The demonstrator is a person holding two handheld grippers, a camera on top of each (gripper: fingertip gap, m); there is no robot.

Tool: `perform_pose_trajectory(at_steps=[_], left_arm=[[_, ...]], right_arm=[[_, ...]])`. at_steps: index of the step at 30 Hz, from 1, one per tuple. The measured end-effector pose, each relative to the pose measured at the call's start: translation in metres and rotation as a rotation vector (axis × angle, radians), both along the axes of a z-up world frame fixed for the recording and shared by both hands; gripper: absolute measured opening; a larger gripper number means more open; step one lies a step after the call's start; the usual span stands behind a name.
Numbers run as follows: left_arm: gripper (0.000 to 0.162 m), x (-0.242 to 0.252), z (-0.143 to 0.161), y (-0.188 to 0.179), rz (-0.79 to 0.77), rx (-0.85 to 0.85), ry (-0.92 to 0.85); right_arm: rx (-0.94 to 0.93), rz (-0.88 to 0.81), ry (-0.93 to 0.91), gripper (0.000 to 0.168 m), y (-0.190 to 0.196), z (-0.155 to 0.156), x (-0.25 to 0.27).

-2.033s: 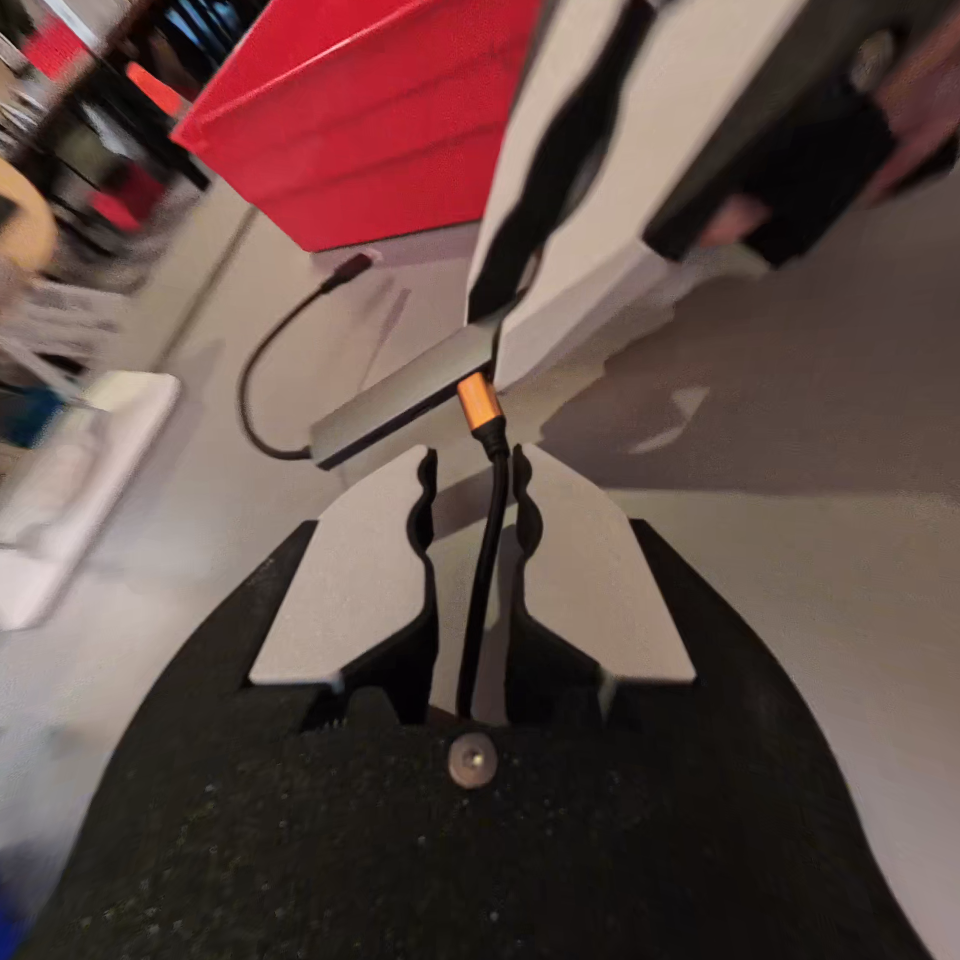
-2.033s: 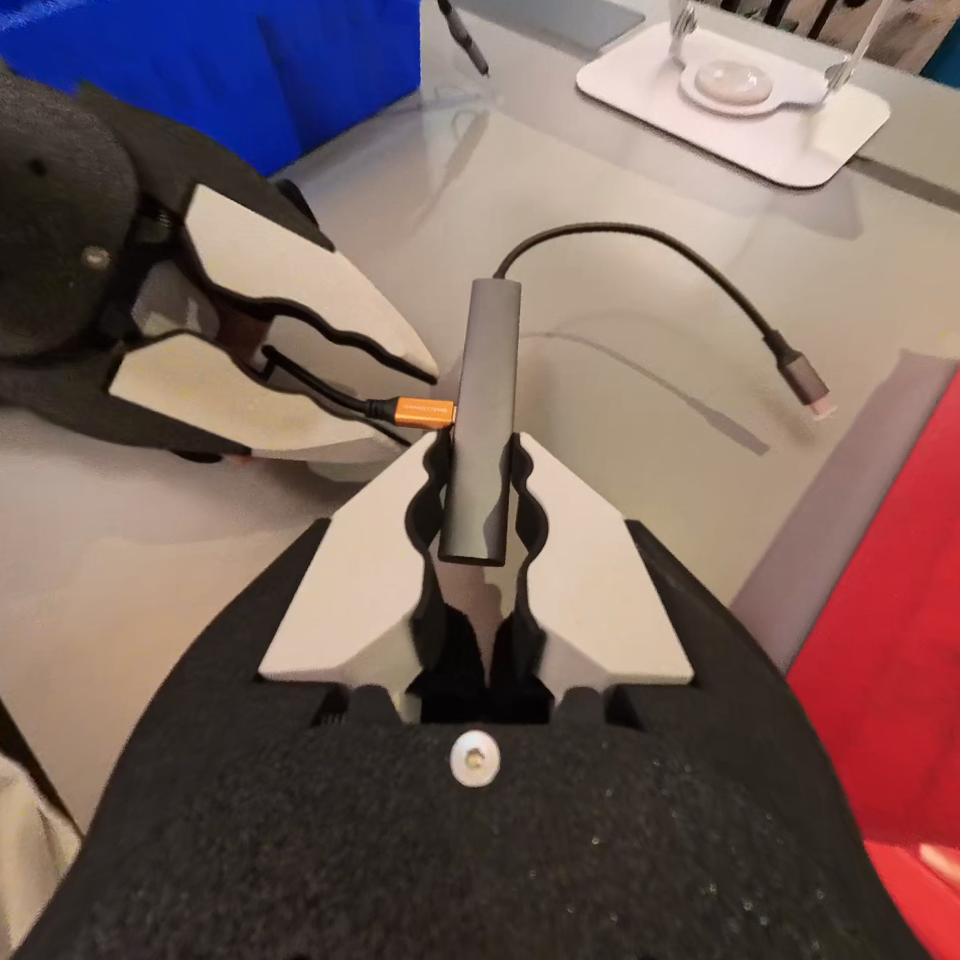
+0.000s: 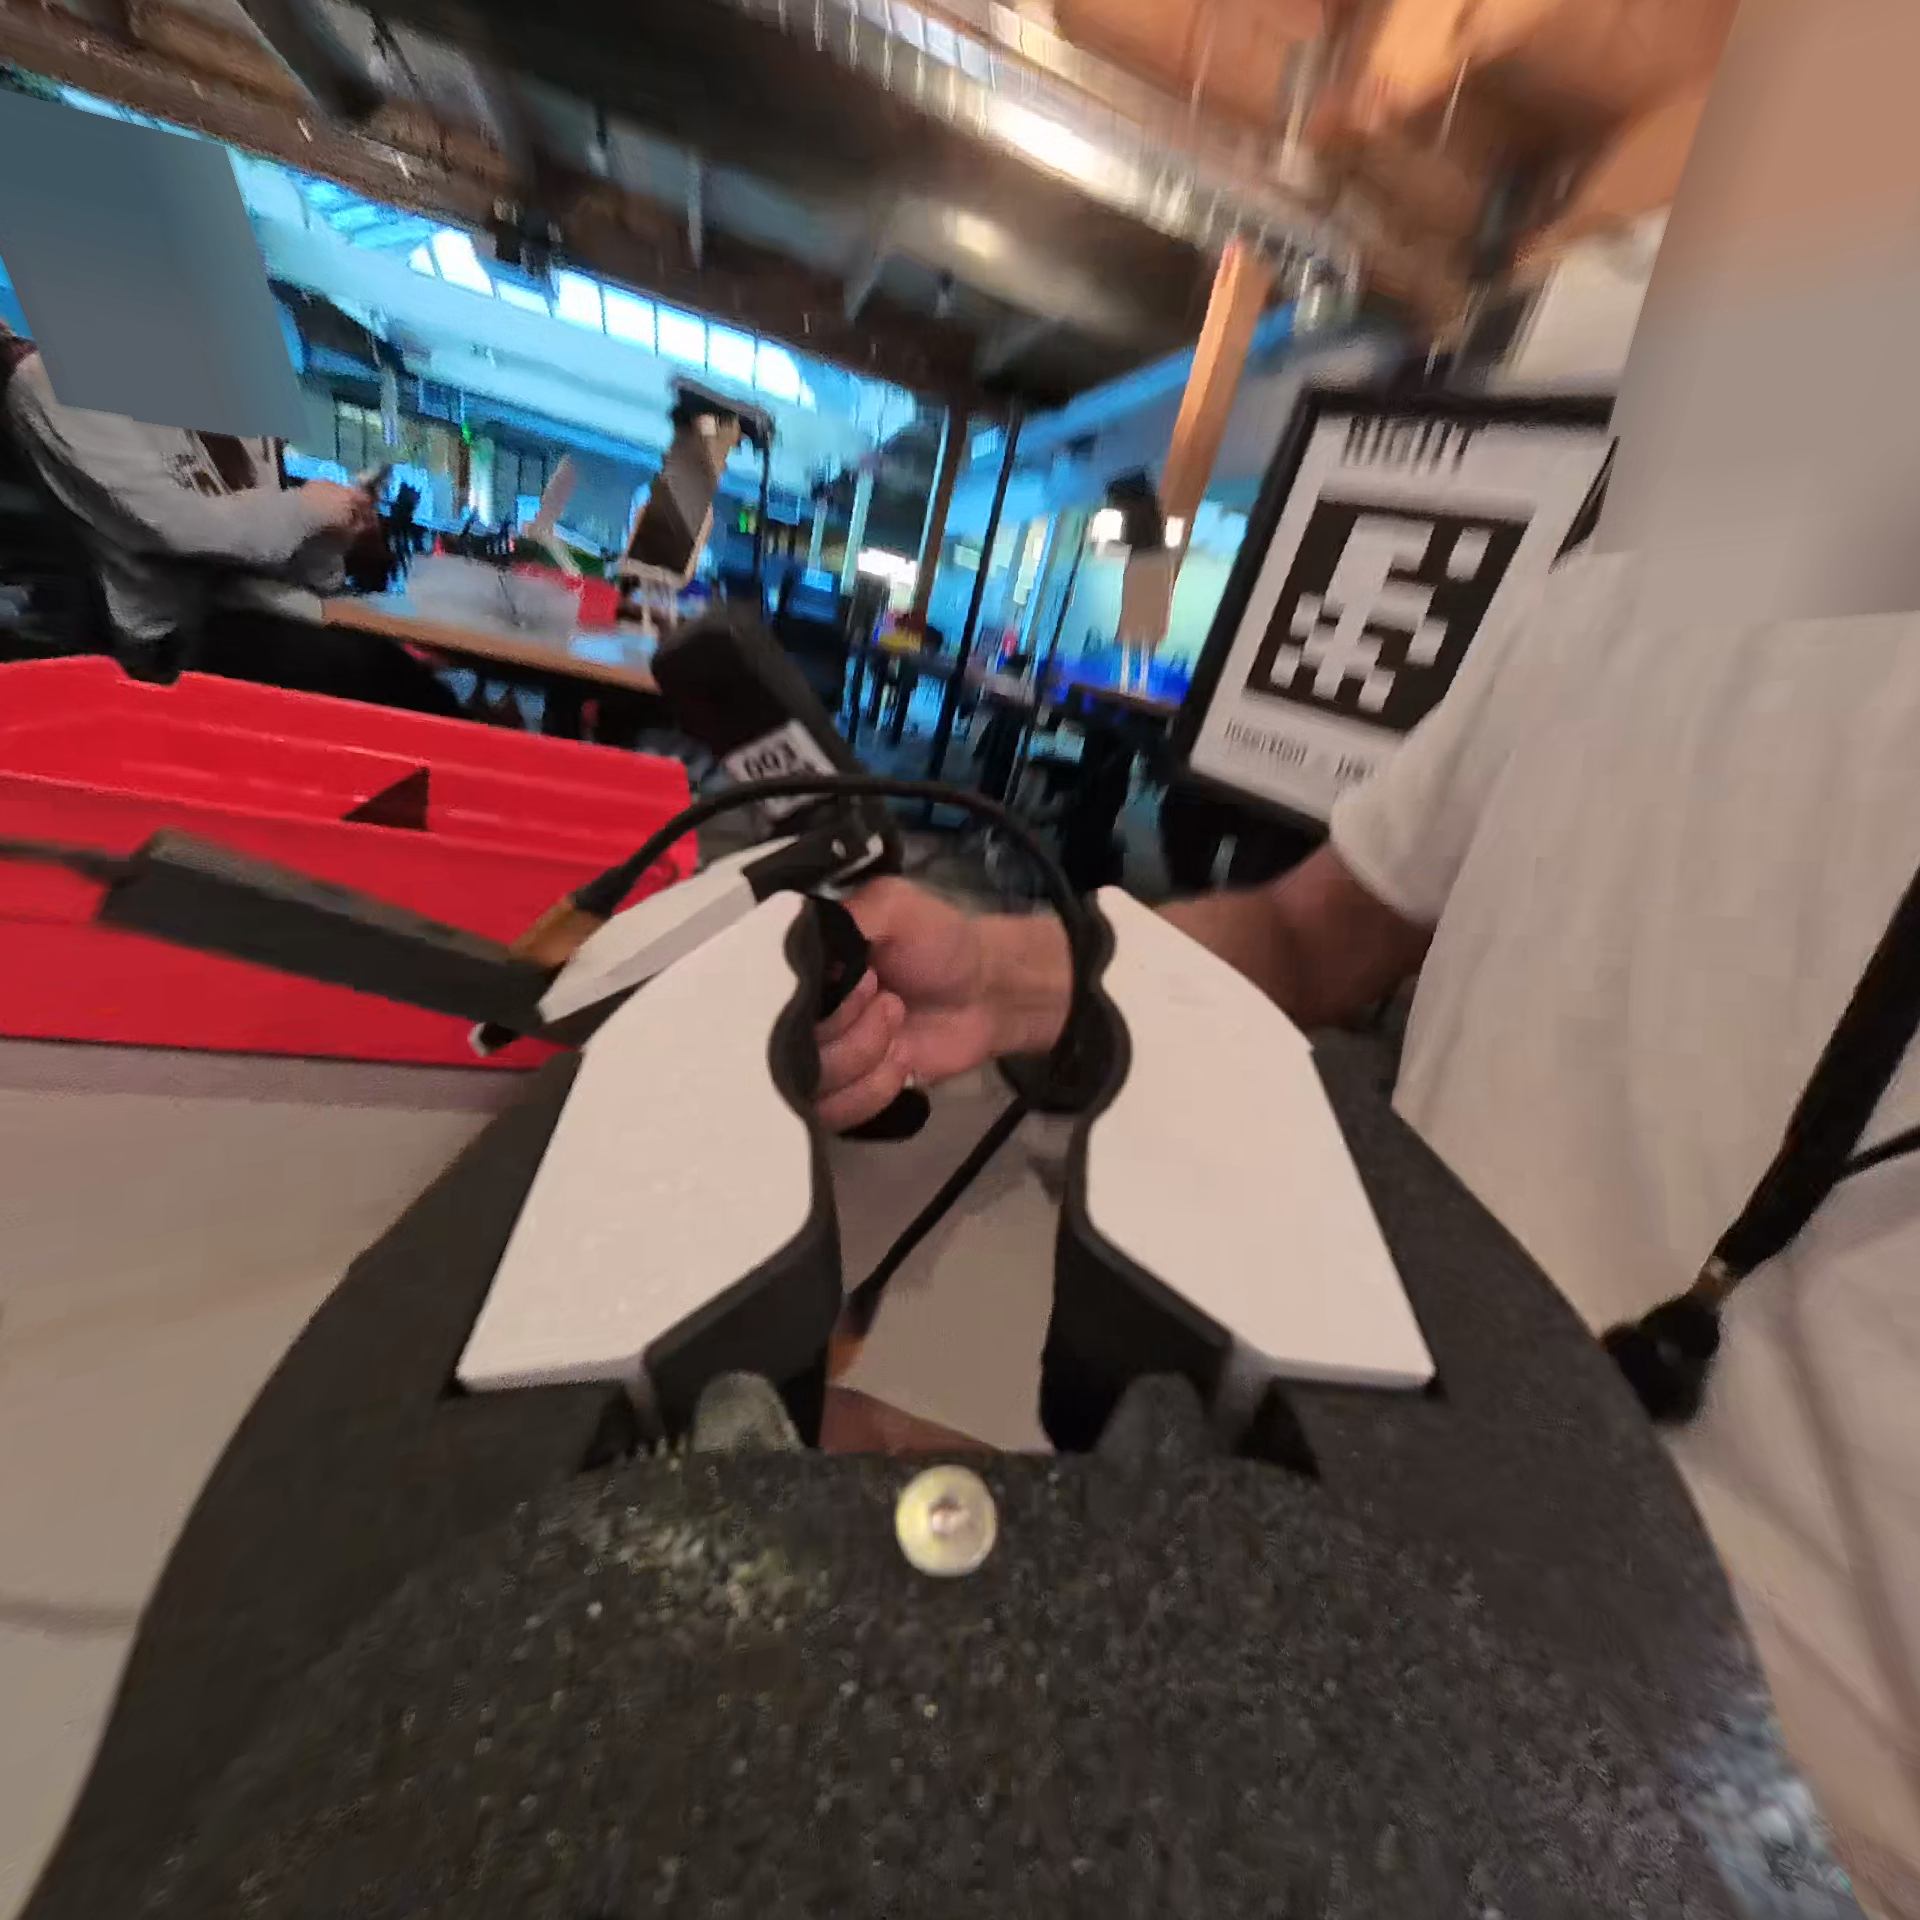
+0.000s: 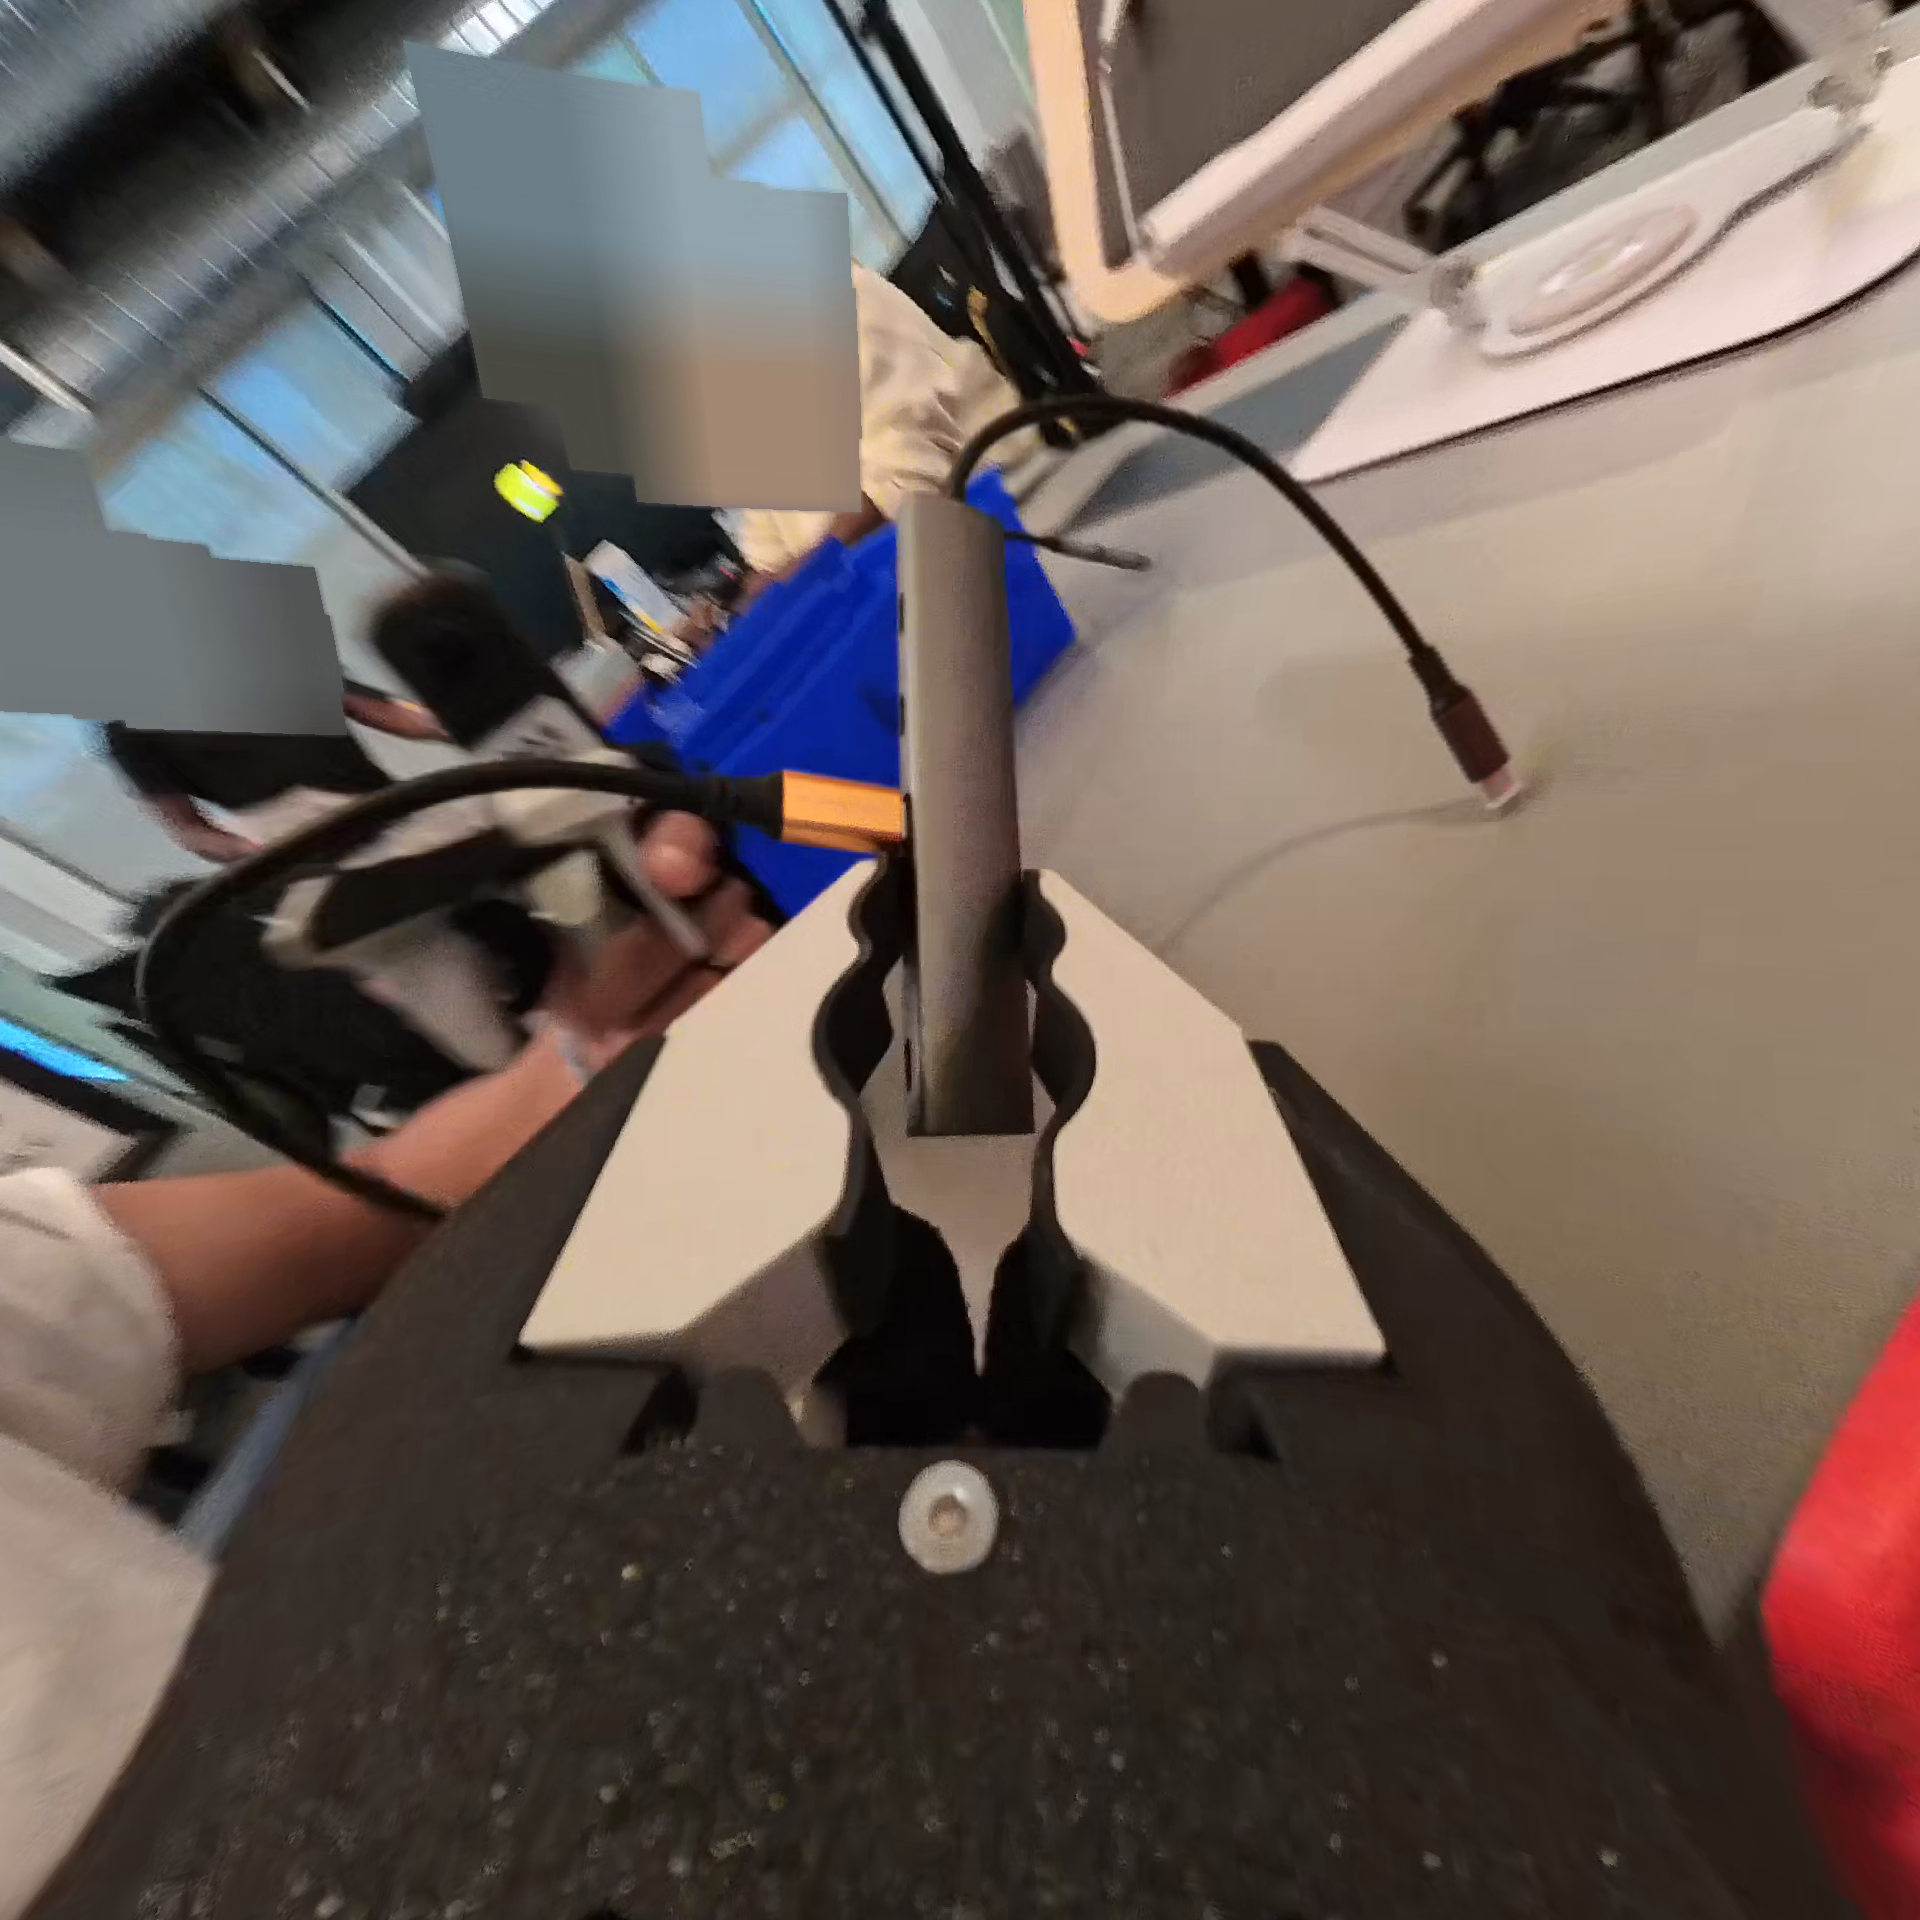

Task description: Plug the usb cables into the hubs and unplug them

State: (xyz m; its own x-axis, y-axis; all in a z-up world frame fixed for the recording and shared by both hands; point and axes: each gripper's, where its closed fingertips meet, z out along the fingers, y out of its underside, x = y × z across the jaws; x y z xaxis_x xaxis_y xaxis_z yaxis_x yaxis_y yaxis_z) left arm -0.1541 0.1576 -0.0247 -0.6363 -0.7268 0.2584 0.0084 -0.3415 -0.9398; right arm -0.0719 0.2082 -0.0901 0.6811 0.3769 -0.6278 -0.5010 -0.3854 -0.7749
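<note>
My left camera sits just behind my left gripper (image 3: 940,1023), looking low across the table (image 3: 187,1226) toward my right hand (image 3: 935,997) and the red bin (image 3: 312,790). My right camera rides behind my right gripper (image 4: 956,935), tipped leftward toward the blue bin (image 4: 821,675). Both close views share the hub (image 4: 961,790), its orange plug (image 4: 842,810) and the black cable (image 3: 914,800).

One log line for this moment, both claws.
right claw: shut on hub | orange plug: in hub | left claw: open, black cable between fingers
</note>
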Motion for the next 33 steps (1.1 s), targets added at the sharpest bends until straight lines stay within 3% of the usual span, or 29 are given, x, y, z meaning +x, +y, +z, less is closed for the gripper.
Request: perform_pose_trajectory(at_steps=[4,7,11,13,16,20,24,26,27,33], left_arm=[[0.043,0.019,-0.016,0.031,0.102,-0.161,0.105],[0.043,0.024,-0.015,0.034,0.077,-0.252,0.111],[0.034,0.023,-0.014,0.021,0.042,-0.211,0.08],[0.018,0.018,-0.009,0.017,0.028,-0.192,0.048],[0.012,0.016,-0.011,0.018,0.002,-0.194,0.072],[0.009,0.017,-0.016,0.03,0.045,-0.209,0.122],[0.009,0.02,-0.034,0.024,0.028,-0.12,0.211],[0.009,0.023,-0.04,0.018,0.014,-0.11,0.241],[0.009,0.024,-0.043,0.017,0.012,-0.108,0.254],[0.009,0.024,-0.046,0.019,0.01,-0.105,0.276]], right_arm=[[0.067,0.184,0.187,0.02,-0.013,0.023,-0.025],[0.098,0.375,0.372,0.019,-0.027,0.041,-0.057],[0.093,0.496,0.504,0.02,-0.033,0.051,-0.084],[0.086,0.487,0.517,0.02,-0.03,0.049,-0.085],[0.086,0.452,0.404,0.017,-0.029,0.042,-0.082],[0.121,0.305,0.033,0.023,-0.026,0.02,-0.069],[0.215,0.187,-0.221,0.026,-0.024,0.022,-0.054],[0.21,0.208,-0.255,0.022,-0.025,0.017,-0.057],[0.217,0.238,-0.247,0.008,-0.029,0.018,-0.061],[0.222,0.209,-0.247,0.009,-0.029,0.022,-0.056]])
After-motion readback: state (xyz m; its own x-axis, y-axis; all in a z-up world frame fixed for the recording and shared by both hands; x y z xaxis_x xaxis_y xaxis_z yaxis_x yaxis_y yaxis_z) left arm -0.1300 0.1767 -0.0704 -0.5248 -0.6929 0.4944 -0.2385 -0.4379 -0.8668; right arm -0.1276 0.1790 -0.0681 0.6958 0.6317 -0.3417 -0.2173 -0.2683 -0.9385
